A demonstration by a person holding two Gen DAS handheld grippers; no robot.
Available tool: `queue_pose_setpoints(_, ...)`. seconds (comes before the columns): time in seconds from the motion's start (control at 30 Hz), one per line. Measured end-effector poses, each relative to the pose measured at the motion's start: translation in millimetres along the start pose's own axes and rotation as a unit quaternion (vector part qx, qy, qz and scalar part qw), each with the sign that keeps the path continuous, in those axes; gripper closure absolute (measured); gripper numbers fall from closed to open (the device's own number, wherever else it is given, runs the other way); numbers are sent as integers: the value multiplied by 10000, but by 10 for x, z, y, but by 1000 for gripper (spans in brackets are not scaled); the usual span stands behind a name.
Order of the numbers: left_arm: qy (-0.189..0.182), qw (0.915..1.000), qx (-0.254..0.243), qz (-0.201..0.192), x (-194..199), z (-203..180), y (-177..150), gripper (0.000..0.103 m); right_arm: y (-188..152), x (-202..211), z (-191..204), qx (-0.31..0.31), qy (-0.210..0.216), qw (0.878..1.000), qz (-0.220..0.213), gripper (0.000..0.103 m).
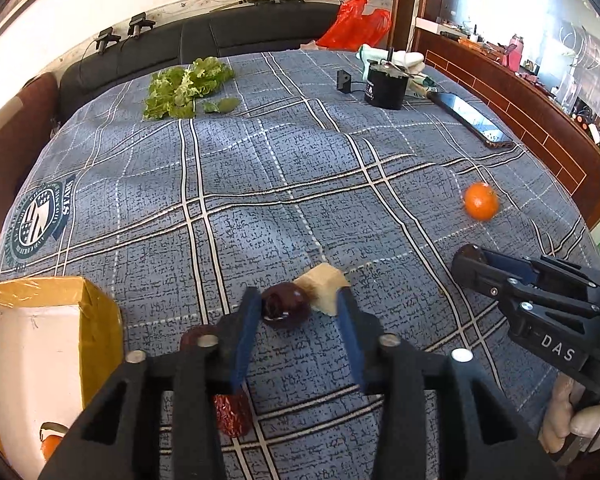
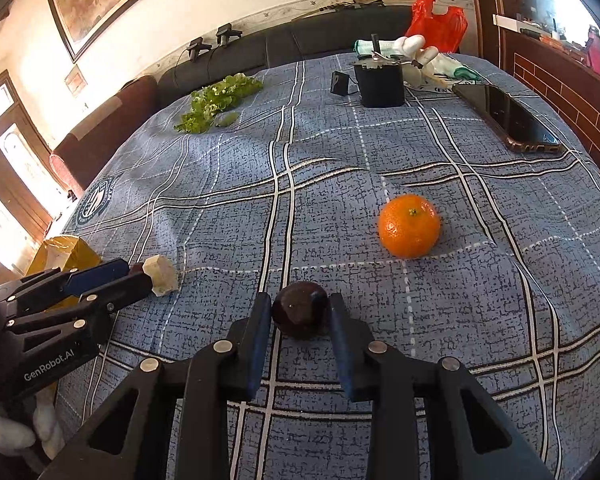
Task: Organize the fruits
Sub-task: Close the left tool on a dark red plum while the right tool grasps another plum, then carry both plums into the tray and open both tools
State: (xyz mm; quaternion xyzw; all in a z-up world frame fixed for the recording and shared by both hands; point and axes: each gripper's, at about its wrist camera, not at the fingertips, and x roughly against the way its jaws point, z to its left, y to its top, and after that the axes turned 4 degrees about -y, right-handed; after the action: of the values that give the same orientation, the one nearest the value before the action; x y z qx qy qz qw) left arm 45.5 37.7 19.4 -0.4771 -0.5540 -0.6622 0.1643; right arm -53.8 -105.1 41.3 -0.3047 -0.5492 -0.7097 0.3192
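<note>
Your right tongs clamp a dark plum resting on the table | your left tongs stand apart around a second dark fruit — pale chunk touching it | orange lies well apart — box at left.

Both wrist views skim low across one shared plaid tablecloth.
</note>
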Motion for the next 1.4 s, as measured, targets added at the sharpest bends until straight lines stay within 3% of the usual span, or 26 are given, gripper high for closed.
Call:
queue_pose_setpoints(0.17,99,9998,-170,12,-31,-72,-4,53,-1,0,-8,-21,22,10000,5,71)
queue_pose_setpoints(0.2,109,9998,-189,38,-30,-76,-8,57,-2,1,-5,-20,20,10000,4,71)
queue_pose_setpoints(0.23,139,9997,-217,3,-10,-84,-15,71,-3,2,-5,-14,19,10000,5,71)
queue_pose_setpoints(0.3,301,9991,-300,-34,38,-111,-19,86,-10,8,-1,10,56,10000,10,72)
queue_pose_setpoints(0.57,338,9991,-94,-252,264,-68,-102,86,-5,63,2,-45,157,9998,-101,72)
queue_pose_setpoints(0.7,264,9980,189,-541,573,14,-174,86,-2,82,4,-70,229,9996,-124,72)
queue_pose_setpoints(0.83,206,9945,620,-821,983,190,-341,85,4,146,-9,-166,604,9978,-194,72)
queue_pose_setpoints(1.03,169,9779,1622,-1310,1556,637,-694,85,-17,274,54,-200,1644,9857,-306,72)
queue_pose_setpoints(1.2,429,9646,2180,-1421,1739,972,-971,85,-83,333,323,68,1610,9866,-263,72)
queue_pose_setpoints(1.4,842,9513,2625,-1383,1868,1370,-1252,85,-246,544,904,352,2126,9765,-44,71)
